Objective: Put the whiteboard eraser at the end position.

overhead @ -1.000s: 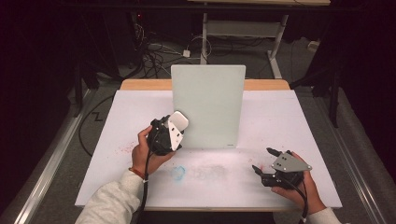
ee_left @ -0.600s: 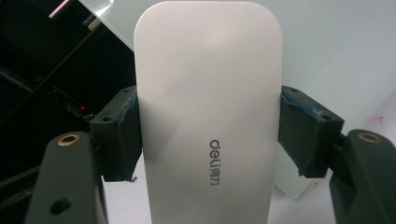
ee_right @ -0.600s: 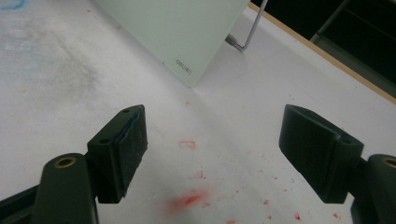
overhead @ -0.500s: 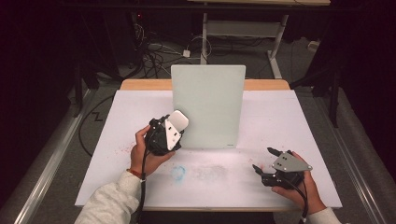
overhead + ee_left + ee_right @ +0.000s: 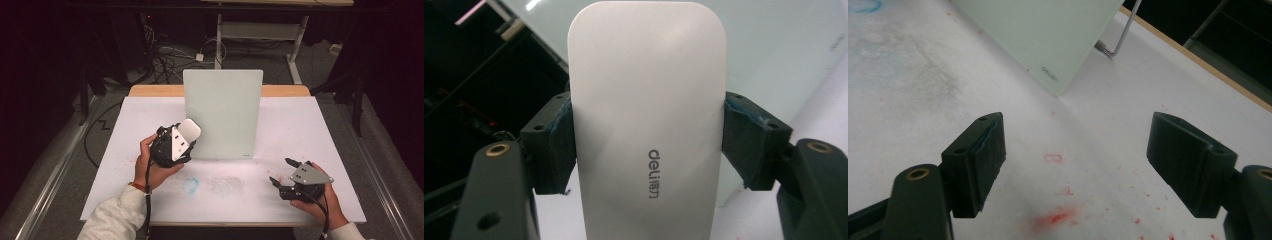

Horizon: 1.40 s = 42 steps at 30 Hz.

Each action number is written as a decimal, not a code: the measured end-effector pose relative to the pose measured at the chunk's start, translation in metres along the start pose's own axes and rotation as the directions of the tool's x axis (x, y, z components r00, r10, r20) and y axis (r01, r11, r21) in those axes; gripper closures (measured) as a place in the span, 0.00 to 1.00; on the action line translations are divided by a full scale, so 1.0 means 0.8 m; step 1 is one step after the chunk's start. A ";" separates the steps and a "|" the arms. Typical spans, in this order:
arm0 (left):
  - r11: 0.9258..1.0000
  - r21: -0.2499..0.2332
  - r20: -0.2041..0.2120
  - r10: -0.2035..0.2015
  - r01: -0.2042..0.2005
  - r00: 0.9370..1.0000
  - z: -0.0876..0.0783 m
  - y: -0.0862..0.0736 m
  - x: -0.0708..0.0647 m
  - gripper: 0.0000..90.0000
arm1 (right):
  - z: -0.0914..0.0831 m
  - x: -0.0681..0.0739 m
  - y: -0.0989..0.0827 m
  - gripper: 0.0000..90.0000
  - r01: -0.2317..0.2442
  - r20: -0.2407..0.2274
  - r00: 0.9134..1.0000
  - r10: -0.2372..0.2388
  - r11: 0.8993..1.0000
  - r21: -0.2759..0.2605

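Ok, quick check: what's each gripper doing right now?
Left gripper: shut on the white eraser, by the upright whiteboard.
Right gripper: open, holding nothing, low over the table.

Eraser [image 5: 646, 130]: its lower end runs off the bottom edge of the left gripper view; the underside is turned away, so what it carries there cannot be told.
Board [image 5: 222, 114]: the eraser covers much of it in the left gripper view; the small mark at its lower corner in the high view is too small to read.
Board stand [image 5: 1120, 35]: a bent wire, its upper part cut by the frame's top edge in the right gripper view.
Right tongs [image 5: 1075, 160]: their bases are cut off at the bottom edge.
Left hand [image 5: 150, 162]: partly hidden behind the left tongs [image 5: 175, 145].
Worktop [image 5: 300, 125]: its near edge is hidden by both sleeves.
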<state>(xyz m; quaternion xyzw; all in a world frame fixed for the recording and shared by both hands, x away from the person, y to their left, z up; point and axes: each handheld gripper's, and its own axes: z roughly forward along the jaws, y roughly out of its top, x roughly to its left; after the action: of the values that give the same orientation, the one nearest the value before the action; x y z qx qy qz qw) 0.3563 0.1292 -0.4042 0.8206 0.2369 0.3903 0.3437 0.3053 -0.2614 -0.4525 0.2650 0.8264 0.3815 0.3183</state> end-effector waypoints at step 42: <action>0.899 0.126 0.657 0.242 -0.420 0.714 0.042 0.044 -0.096 0.32 | 0.008 0.008 0.000 0.27 0.030 -0.026 0.999 -0.029 0.999 0.034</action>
<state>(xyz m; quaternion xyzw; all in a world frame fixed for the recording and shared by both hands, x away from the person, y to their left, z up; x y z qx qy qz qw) 0.3428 0.0430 -0.4300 0.9703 0.0069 0.1150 0.2127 0.3059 -0.2539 -0.4579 0.2534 0.8406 0.3659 0.3089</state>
